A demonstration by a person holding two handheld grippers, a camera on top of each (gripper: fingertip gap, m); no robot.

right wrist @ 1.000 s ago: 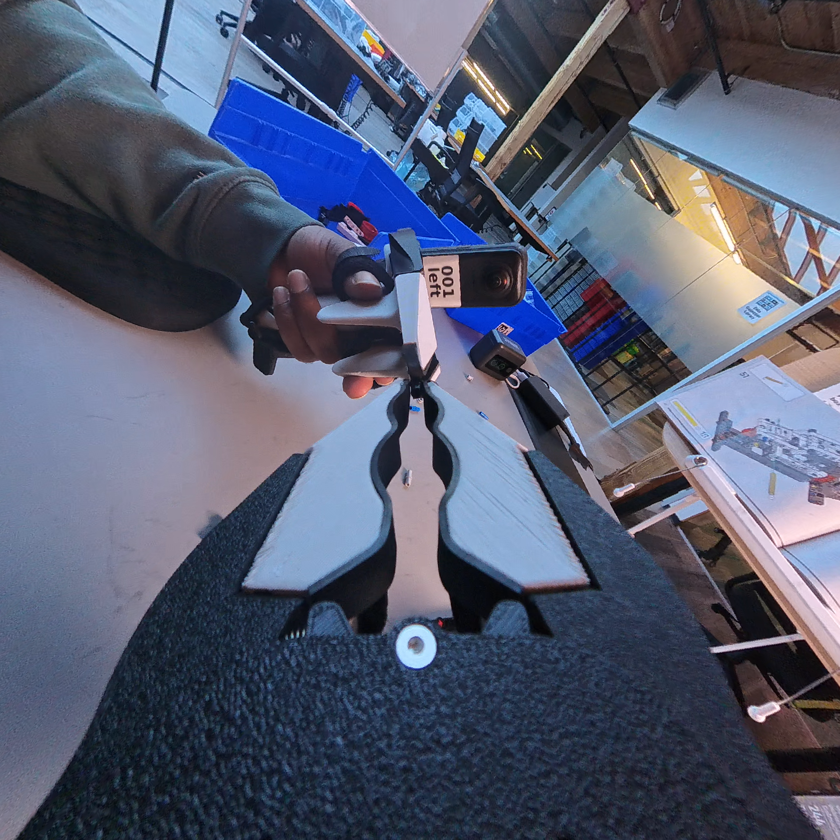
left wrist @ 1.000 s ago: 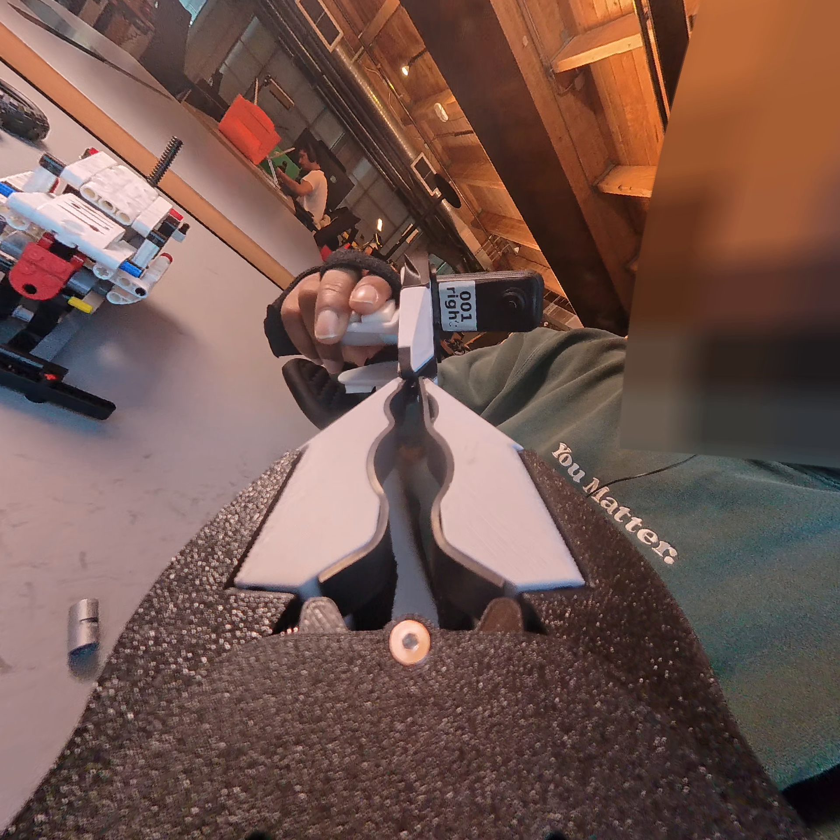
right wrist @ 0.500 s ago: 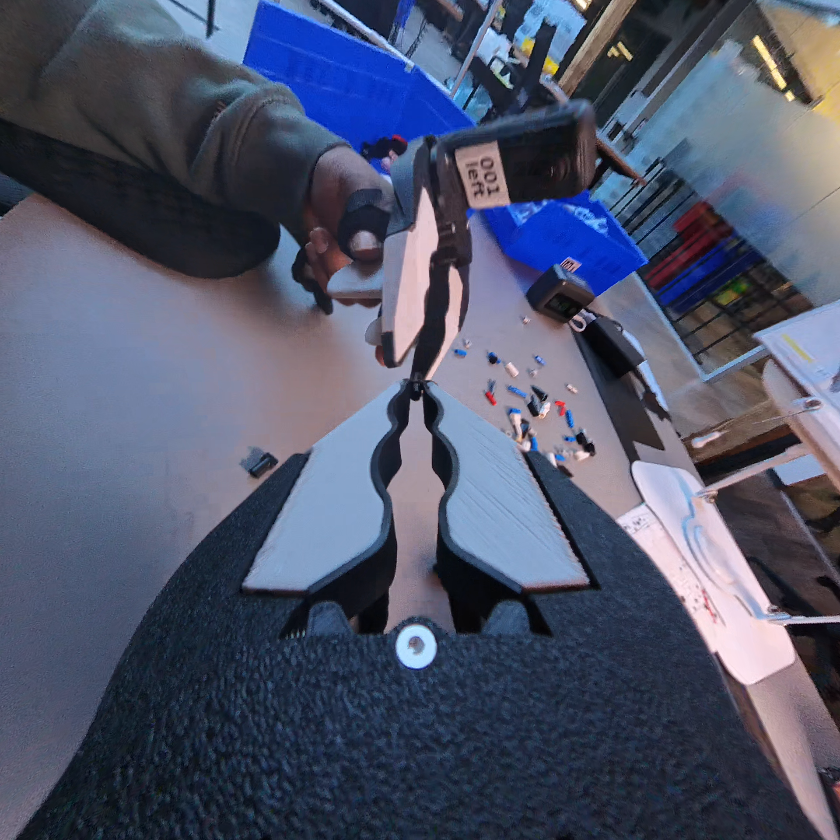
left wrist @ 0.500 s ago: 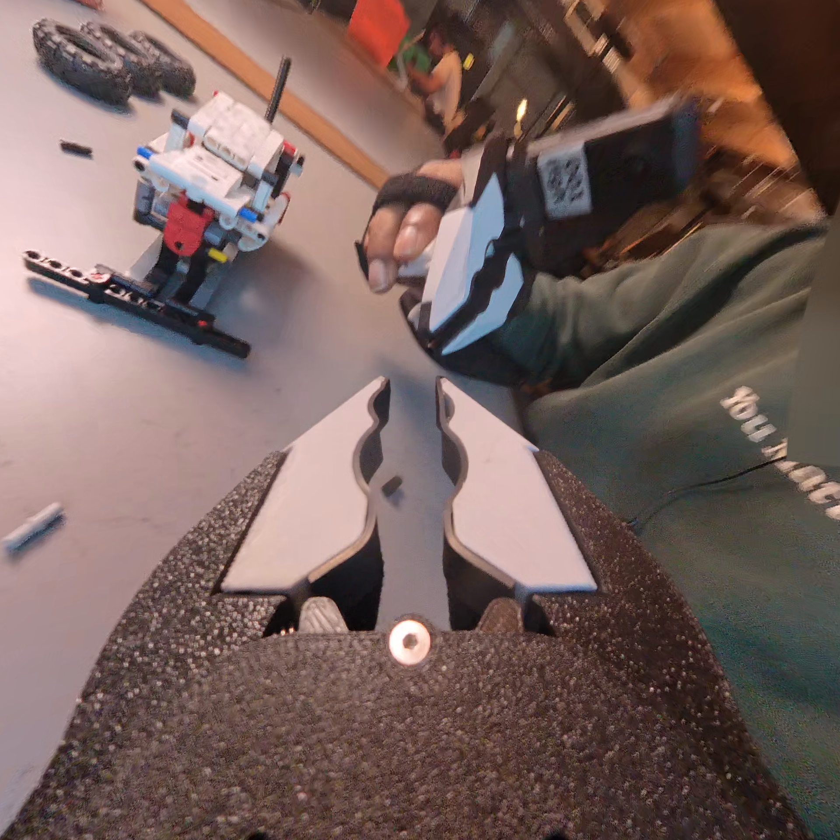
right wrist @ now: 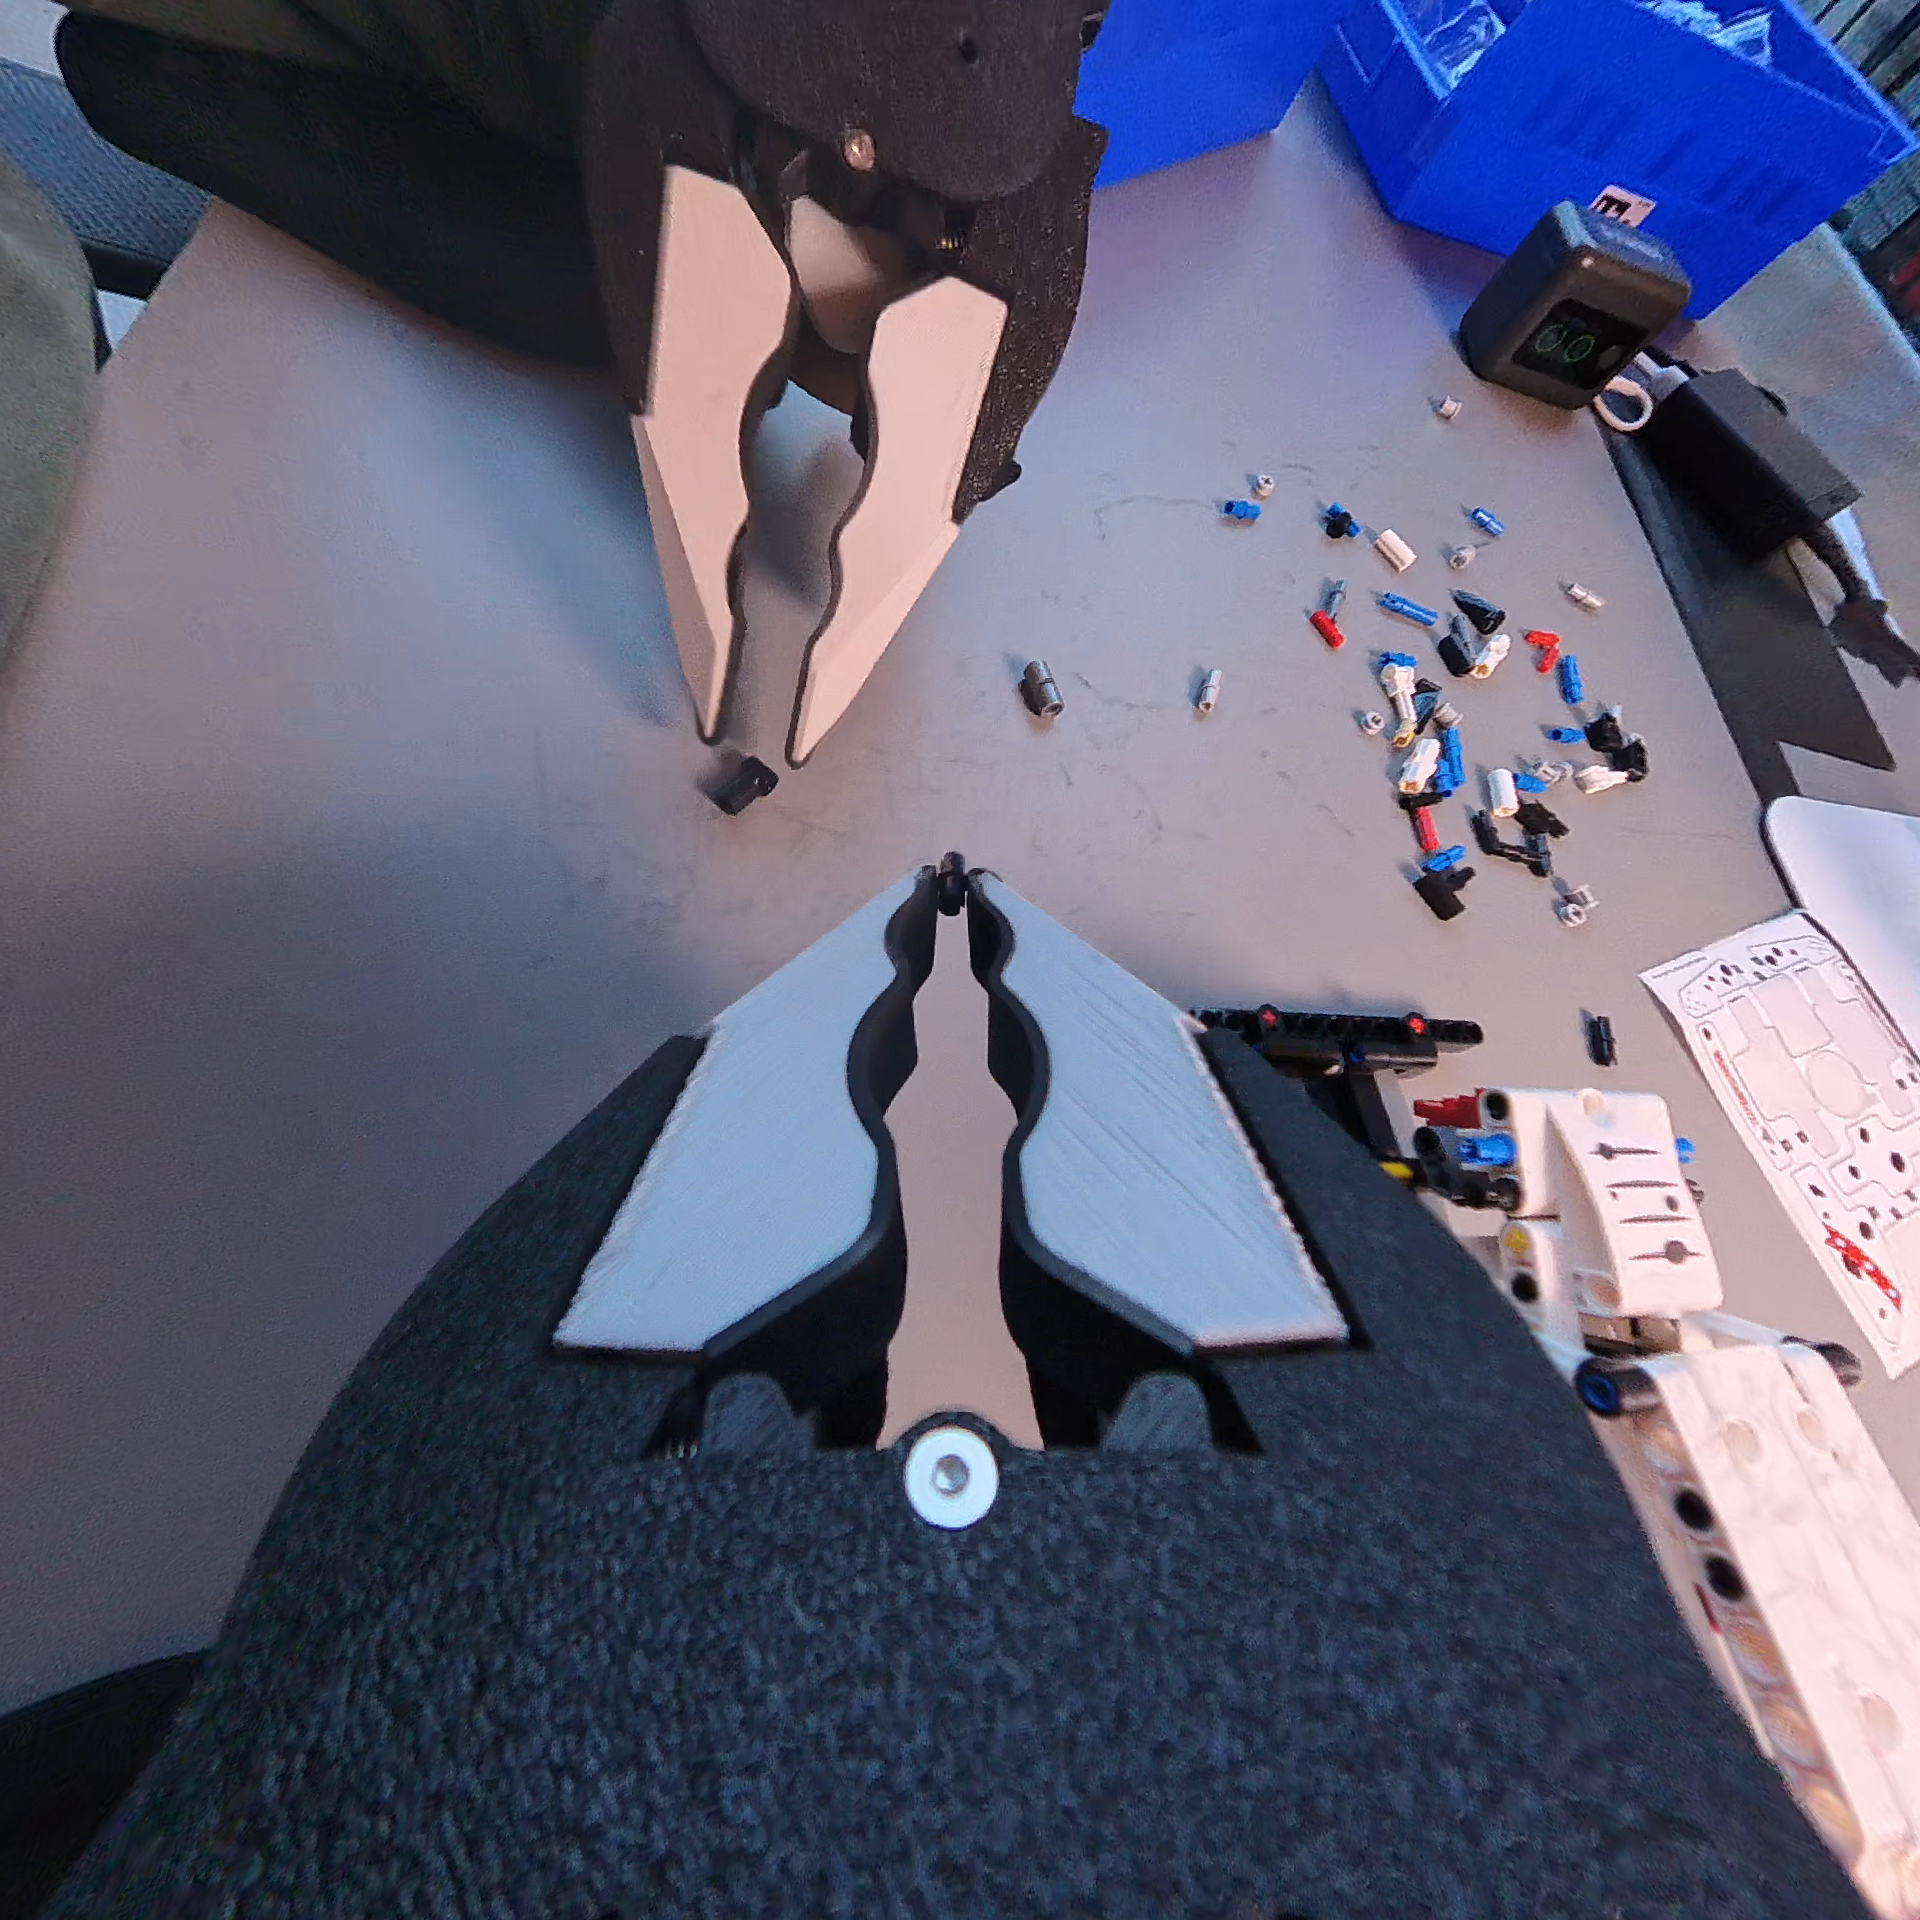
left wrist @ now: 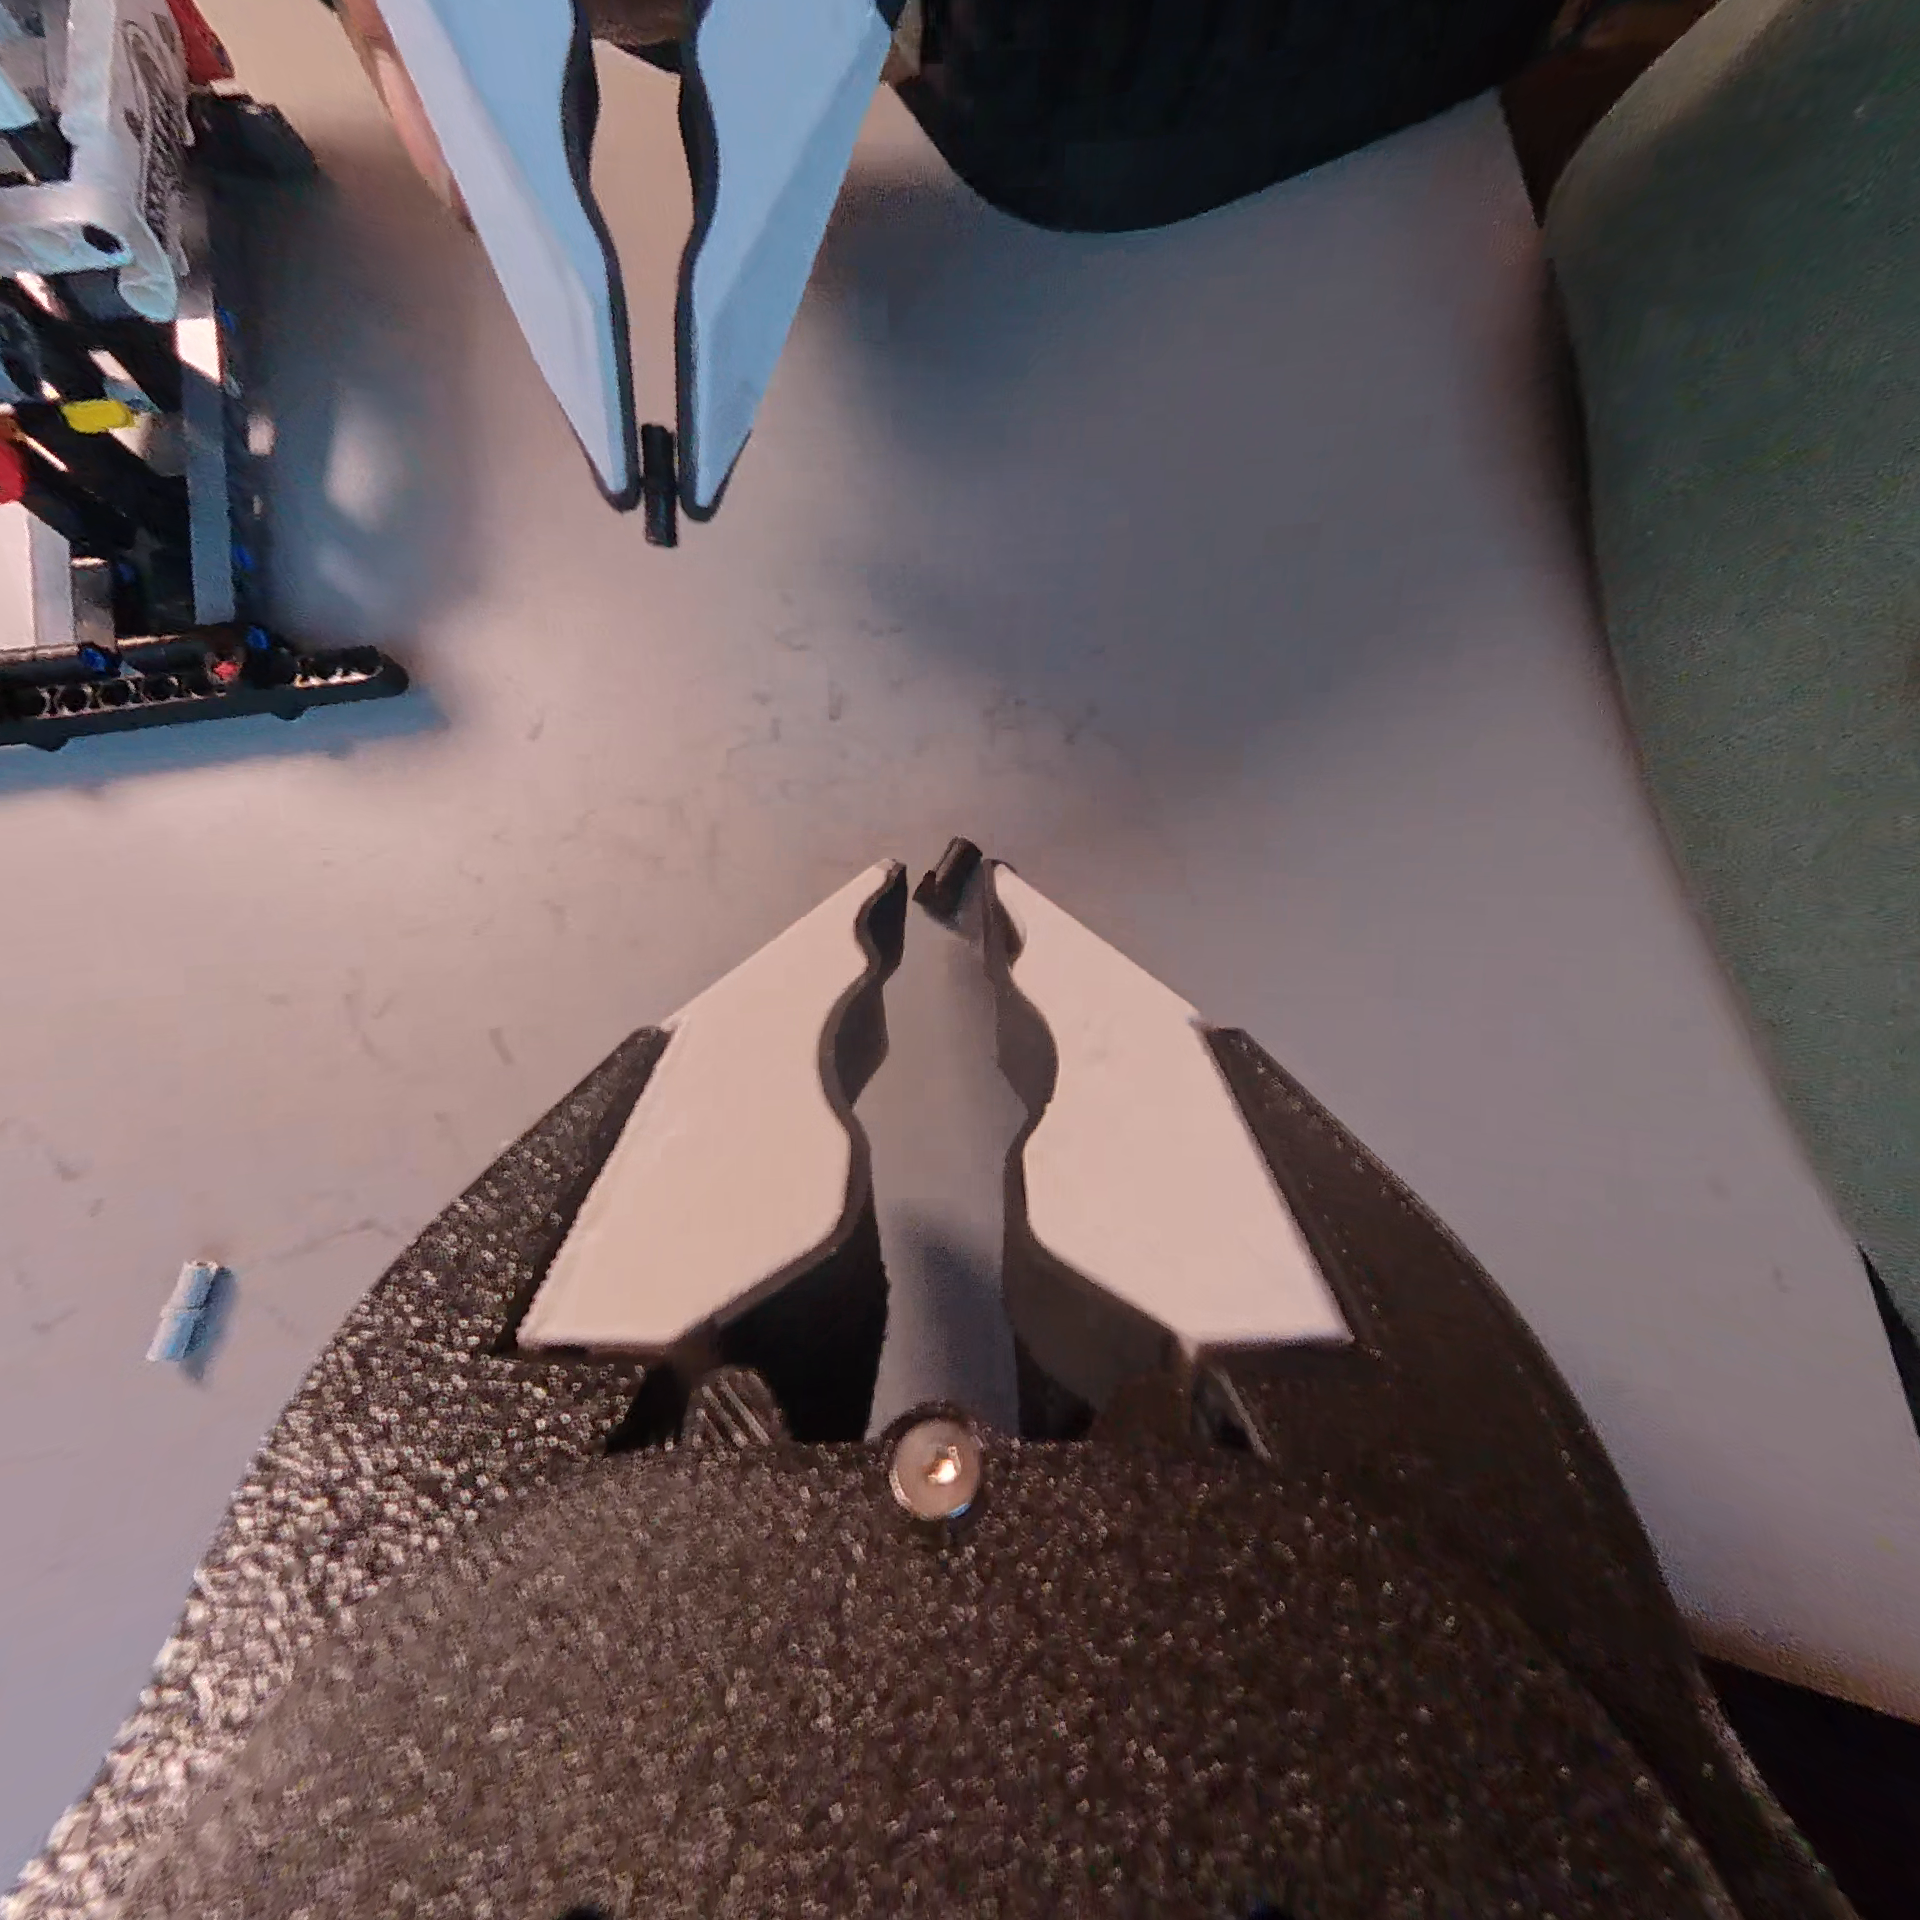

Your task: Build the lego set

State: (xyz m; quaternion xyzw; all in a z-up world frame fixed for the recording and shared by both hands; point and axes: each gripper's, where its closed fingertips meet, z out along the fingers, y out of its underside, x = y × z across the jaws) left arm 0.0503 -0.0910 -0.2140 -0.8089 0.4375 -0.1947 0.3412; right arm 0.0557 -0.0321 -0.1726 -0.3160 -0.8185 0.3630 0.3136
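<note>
My right gripper is shut on a small black pin and holds it low over the grey table. It also shows at the top of the left wrist view, with the pin sticking out of its tips. My left gripper is open, its tips a narrow gap apart. A small black connector lies on the table right at those tips. In the right wrist view the left gripper points down, just above the connector.
The white, black and red lego model with a black beam stands at the right, and it shows at the left in the left wrist view. Several loose small parts, a sticker sheet, blue bins and a black device lie beyond. The gap from one gripper's tips to the other's is roughly 8 cm.
Both grippers have swung down from tip-to-tip in the air to face the table. The left gripper has opened and now sits at the black connector. The right stays shut on the pin.
</note>
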